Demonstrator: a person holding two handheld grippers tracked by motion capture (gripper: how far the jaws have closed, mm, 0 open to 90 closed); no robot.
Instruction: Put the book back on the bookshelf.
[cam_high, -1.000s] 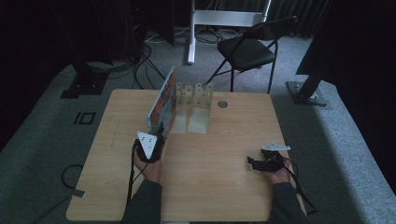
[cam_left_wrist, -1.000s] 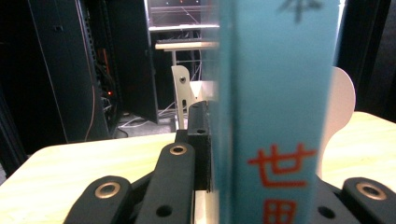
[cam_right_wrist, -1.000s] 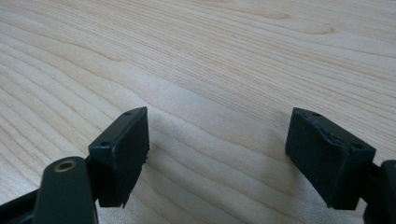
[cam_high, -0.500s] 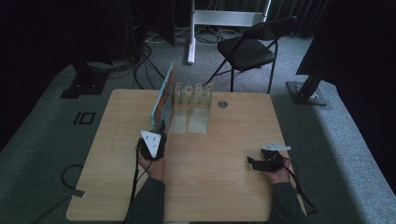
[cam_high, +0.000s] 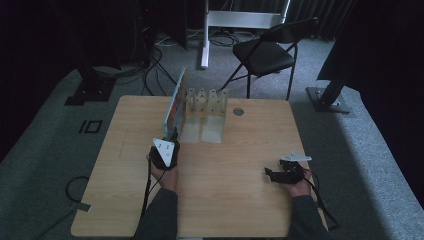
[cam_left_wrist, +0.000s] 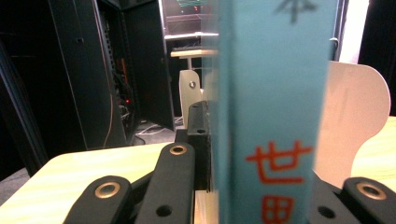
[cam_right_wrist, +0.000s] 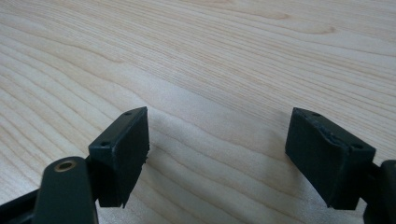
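Book (cam_high: 174, 106) stands upright on its edge at the left end of the rack (cam_high: 206, 115), long axis running near to far. Left gripper (cam_high: 169, 137) clamps its near edge; since the earlier frame it has edged slightly nearer. Right gripper (cam_right_wrist: 219, 154), jaws wide and empty, rests well apart at near right.

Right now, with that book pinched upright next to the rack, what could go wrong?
1. The left gripper clamps the book by its spine edge; standing tall and upright, it could tip or twist in the jaws.
2. The rack stands close beside the book; a sideways nudge might knock its dividers or shift it.
3. The right gripper hangs open over bare table, too far off to steady anything.
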